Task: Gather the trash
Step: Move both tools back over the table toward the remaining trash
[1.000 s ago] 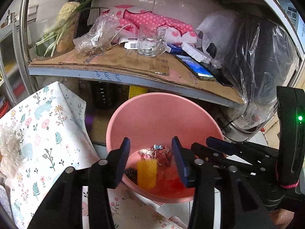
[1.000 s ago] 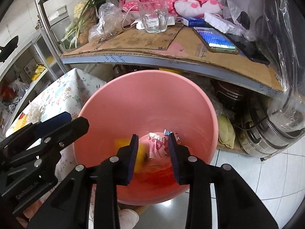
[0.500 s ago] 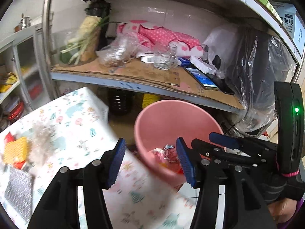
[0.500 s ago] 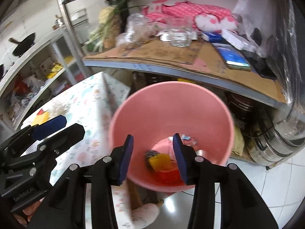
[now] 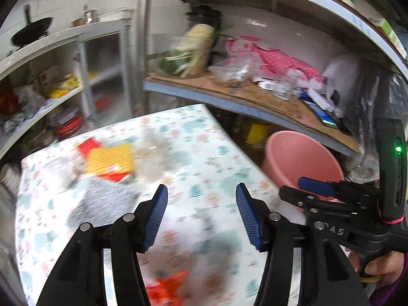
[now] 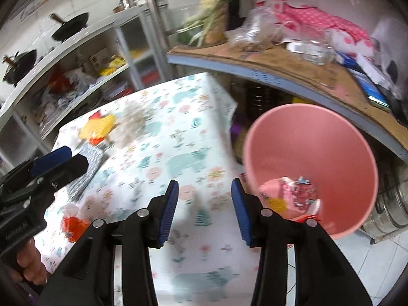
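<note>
My left gripper (image 5: 201,191) hangs open over the flower-print tablecloth (image 5: 199,137), with nothing between its blue pads. The right gripper (image 6: 204,186) is open too, above the cloth's right edge (image 6: 219,168), just left of the pink bucket (image 6: 318,132). Wrappers (image 6: 295,196) lie in the bucket's bottom. Beyond my left gripper, blurred, lie a yellow and red wrapper (image 5: 109,160), a silver-grey packet (image 5: 102,201) and a crumpled clear plastic piece (image 5: 153,150). A red-orange scrap (image 5: 165,288) sits low between the left gripper's arms and also shows as the red-orange scrap (image 6: 74,224).
A shelf lined with cardboard (image 6: 293,61) overhangs the bucket and bears a glass, a phone, greens and a pink dotted cloth. A metal rack (image 5: 84,58) with pans and clutter stands to the left. A steel pot (image 6: 390,214) sits on the tiled floor by the bucket.
Both grippers swung left from above the bucket to above the table. The bucket has slid to the right in both views. Both pairs of jaws stand wider than a second ago.
</note>
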Motion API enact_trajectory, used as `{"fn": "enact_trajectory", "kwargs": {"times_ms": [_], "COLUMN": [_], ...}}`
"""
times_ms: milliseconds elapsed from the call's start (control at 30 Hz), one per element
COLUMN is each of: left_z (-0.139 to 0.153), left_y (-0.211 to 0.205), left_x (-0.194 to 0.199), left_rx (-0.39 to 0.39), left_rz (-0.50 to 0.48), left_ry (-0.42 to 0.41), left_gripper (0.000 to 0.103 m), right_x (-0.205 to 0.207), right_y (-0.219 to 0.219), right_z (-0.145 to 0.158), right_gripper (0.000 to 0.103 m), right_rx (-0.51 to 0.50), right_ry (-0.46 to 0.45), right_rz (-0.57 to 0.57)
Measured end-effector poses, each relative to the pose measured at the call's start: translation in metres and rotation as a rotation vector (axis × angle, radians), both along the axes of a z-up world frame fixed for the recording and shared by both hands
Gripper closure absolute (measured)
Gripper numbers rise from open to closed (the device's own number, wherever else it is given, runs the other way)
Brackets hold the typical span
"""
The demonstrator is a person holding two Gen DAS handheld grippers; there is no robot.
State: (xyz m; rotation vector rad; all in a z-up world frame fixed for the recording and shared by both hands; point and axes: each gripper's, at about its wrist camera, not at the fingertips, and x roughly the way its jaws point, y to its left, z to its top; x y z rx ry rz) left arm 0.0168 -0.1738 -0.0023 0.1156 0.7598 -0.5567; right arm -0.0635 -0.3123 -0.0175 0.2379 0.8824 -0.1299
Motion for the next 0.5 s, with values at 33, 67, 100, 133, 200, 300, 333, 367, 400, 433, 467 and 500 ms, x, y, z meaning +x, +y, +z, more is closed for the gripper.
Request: {"fn": "enact_trajectory", "kwargs": {"times_ms": [33,67,100,133,200,300,333,367,400,433,467,500], "left_z": [-0.001,-0.001,-0.002,-0.004,-0.006,-0.011,-0.013,-0.015,-0.018,-0.021,-0.024,-0.028], "left_y": [0.011,0.019,0.031,0.040,0.060,0.086,0.095,0.104,0.111,0.120,0.127,0.133], "left_x": [0.001,0.002,0.003,0.004,0.006,0.010,0.012,0.013,0.014,0.016,0.017,0.020], "left_rx": [0.002,0.004,0.006,0.006,0.010,0.013,0.013,0.013,0.015,0.018,0.021,0.022], "left_rz": [0.021,0.037,0.059,0.075,0.114,0.165,0.186,0.206,0.221,0.239,0.254,0.265], "left_ry": [0.000,-0.001,0.000,0.001,0.001,0.007,0.012,0.016,0.020,0.026,0.035,0.048], "left_gripper": [0.048,0.048,0.048,0.048,0.048,0.048,0.048,0.048,0.048,0.048,0.048,0.047], "right_x": [0.001,0.002,0.002,0.003,0.004,0.004,0.005,0.006,0.006,0.007,0.008,0.008], "right_y": [0.005,0.009,0.016,0.021,0.034,0.048,0.054,0.060,0.066,0.074,0.082,0.089], "right_z": [-0.001,-0.001,-0.002,-0.002,-0.002,0.000,-0.001,-0.001,-0.002,-0.003,-0.004,-0.005], "right_gripper": [0.059,0.059,0.059,0.059,0.059,0.059,0.055,0.052,0.049,0.049,0.049,0.048], "right_rx": [0.004,0.009,0.017,0.021,0.031,0.055,0.074,0.098,0.117,0.136,0.143,0.142], "right_ry": [0.002,0.004,0.008,0.011,0.017,0.028,0.037,0.044,0.051,0.059,0.065,0.069], "right_rz": [0.012,0.026,0.046,0.061,0.108,0.169,0.196,0.221,0.244,0.276,0.307,0.331]}}
